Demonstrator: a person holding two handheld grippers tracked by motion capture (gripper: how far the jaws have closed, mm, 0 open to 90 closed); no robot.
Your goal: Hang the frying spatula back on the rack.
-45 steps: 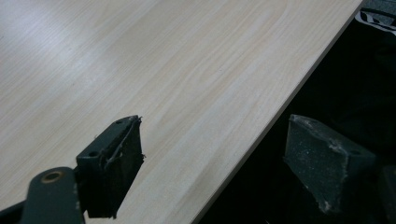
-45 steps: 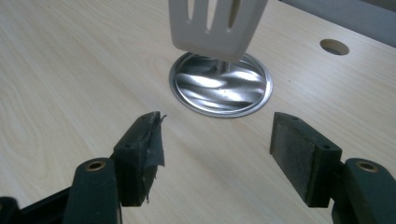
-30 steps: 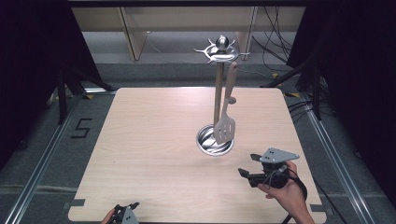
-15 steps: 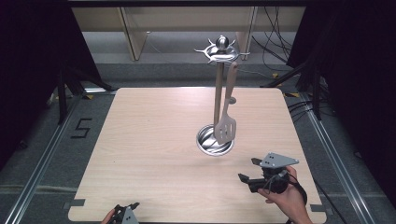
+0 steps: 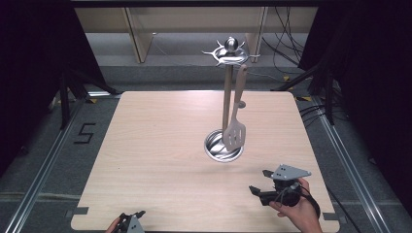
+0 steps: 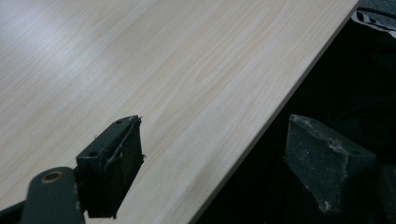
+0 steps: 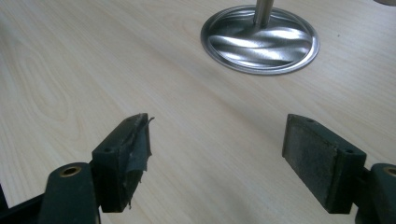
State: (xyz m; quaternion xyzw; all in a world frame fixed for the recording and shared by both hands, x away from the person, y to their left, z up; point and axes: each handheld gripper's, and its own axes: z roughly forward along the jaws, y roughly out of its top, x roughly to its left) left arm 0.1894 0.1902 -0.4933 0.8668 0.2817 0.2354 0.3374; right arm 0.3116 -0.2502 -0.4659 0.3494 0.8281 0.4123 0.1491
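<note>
hovered low over the bench (image 5: 160, 145) near its front right corner — right gripper (image 5: 265, 184), fingers (image 7: 123, 161) spread, grasping nothing. hung from the rack (image 5: 226, 97) well ahead: spatula (image 5: 234, 133), over the round base. left gripper (image 5: 138, 216) at the front edge — fingers released too.

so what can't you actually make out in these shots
- High view: the left gripper is cut off by the bottom edge, so its jaw gap is hidden there.
- Right gripper view: the silver metal utensil stand is cut off by the top edge above its round base.
- High view: the hook holding the slotted metal spatula is too small to make out.
- Left gripper view: below the pale wooden table edge, everything is dark.
</note>
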